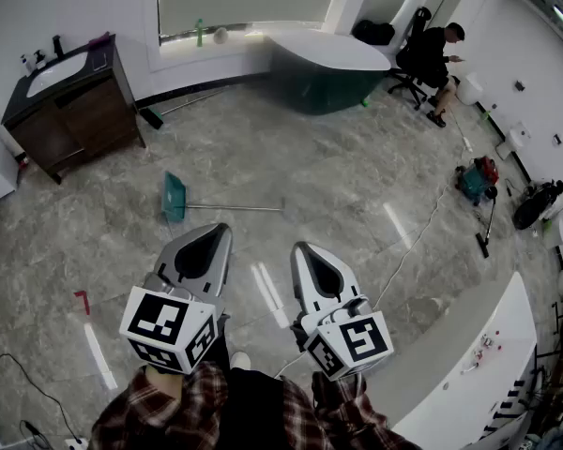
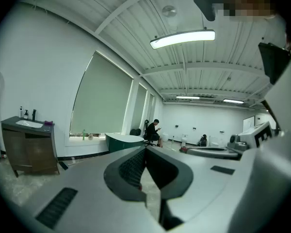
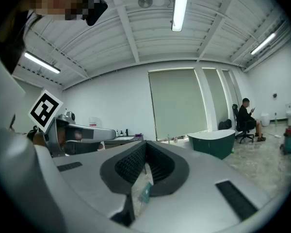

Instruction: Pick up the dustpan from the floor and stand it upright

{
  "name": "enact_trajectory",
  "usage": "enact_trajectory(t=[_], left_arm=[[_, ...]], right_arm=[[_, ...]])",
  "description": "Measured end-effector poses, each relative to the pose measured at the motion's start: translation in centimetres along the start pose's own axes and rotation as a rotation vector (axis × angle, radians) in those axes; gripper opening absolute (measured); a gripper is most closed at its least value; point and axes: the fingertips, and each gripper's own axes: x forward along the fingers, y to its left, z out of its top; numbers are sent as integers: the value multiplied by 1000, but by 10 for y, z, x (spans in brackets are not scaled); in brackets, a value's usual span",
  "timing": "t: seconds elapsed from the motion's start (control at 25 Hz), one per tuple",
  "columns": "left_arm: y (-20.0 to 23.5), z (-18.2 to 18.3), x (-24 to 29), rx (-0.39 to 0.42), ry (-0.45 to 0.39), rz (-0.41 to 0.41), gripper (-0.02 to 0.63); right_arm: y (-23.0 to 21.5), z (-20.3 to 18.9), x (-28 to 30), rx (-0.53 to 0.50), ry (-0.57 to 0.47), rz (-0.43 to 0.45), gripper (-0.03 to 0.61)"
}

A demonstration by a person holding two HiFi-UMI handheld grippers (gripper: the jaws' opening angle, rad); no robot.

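Dustpan [image 1: 174, 198], teal, lies flat on the marble floor [image 1: 291, 148] in head view. Its thin long handle [image 1: 235, 207] runs to the right along the floor. It is in front of both grippers and well apart from them, nothing touches it. Left gripper [image 1: 220, 229] and right gripper [image 1: 301, 247] are held side by side above the floor, w/ plaid sleeves [image 1: 169, 411] behind them at the bottom edge. Both point fwd toward the dustpan, each pair of jaws pressed together at the tips. Wood cabinet [image 1: 75, 111] w/ a sink stands far left, a green tub [image 1: 324, 78] is at the back, and a seated person [image 1: 436, 54] is at top right. Left gripper view: the jaws meet at the tip, closed, nothing between them; the gripper [image 2: 145, 149] points about level across the room. Cabinet [image 2: 29, 147], tub [image 2: 123, 141] and seated person [image 2: 153, 130] are beyond it; the dustpan does not show here. Right gripper view: the jaws of this gripper [image 3: 145, 144] are also closed at the tip and empty. Through the hollow behind the tip, a small teal piece of the dustpan [image 3: 145, 192] shows far off on the floor. Marker cube [image 3: 44, 108] of the left gripper is at left, the tub [image 3: 213, 142] and the person [image 3: 245, 118] at right.
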Motion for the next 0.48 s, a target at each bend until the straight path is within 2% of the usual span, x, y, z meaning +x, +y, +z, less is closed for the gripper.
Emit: enact_trajectory(t=[0.2,0.48], left_arm=[[50,19,63,2,0,-17,11],[139,66,156,37,-3,-63,11]], right_arm=[[-28,7,73,-9,10,2,11],[-69,36,198,6,-16,-48,11]])
